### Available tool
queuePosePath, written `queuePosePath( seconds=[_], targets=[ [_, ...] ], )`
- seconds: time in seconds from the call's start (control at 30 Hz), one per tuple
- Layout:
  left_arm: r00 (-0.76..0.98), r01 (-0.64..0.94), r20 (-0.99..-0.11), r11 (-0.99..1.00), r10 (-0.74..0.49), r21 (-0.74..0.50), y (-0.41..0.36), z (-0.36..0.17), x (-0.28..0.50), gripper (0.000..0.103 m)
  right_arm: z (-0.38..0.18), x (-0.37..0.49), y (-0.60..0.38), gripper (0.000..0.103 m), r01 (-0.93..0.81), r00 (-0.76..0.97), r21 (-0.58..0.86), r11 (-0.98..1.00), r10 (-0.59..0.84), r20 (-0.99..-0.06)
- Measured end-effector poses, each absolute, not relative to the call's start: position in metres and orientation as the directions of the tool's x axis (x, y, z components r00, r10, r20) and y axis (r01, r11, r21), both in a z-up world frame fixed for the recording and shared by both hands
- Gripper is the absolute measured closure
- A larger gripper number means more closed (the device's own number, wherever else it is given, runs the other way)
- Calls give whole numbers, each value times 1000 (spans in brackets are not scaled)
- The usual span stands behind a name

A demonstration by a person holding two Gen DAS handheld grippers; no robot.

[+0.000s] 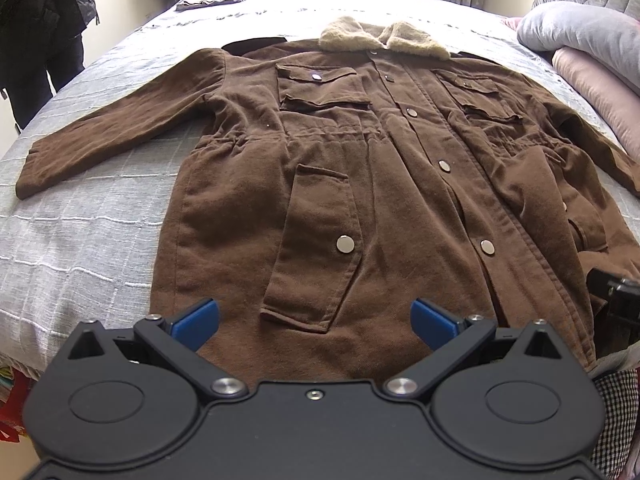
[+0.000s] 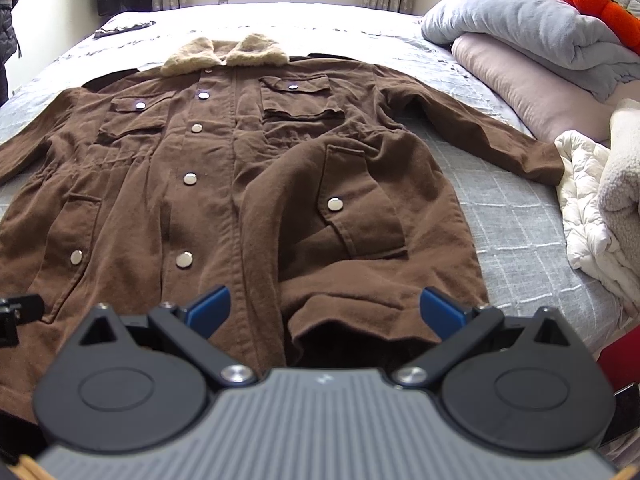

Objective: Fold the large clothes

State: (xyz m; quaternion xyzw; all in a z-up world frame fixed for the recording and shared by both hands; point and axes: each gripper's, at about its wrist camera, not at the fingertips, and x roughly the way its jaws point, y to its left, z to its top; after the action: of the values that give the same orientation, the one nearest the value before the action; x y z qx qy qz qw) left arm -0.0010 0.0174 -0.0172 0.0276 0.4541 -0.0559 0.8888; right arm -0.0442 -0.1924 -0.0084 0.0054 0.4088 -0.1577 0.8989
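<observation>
With both sets of blue fingers spread wide, nothing is being gripped right now. Low in the left wrist view, the left gripper (image 1: 315,322) hangs over the hem area of the brown coat (image 1: 360,184), its fingers (image 1: 196,322) parted well clear of the fabric between them, and whether they brush the cloth I cannot tell. Same story on the right: the right gripper (image 2: 326,312) sits at the bottom centre of its frame, fingers (image 2: 442,312) splayed either side of the rumpled hem, empty. That coat (image 2: 224,184) lies front-up and buttoned across the grey bedspread (image 2: 520,216), fleece collar (image 2: 226,54) toward the top of the frame, sleeves flung out to both sides. Folded bedding (image 2: 532,36) is piled at upper right, and a white quilted item (image 2: 592,208) touches the right cuff.
</observation>
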Motion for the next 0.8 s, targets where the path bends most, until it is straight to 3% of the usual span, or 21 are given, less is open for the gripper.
queuePosePath(
  seconds=[0.8],
  targets=[
    [580,100,-811,995,-70,-14,22,-20,-4,0,-17,-41,-187,0,277,614,-133,952,-282,-738]
  ],
)
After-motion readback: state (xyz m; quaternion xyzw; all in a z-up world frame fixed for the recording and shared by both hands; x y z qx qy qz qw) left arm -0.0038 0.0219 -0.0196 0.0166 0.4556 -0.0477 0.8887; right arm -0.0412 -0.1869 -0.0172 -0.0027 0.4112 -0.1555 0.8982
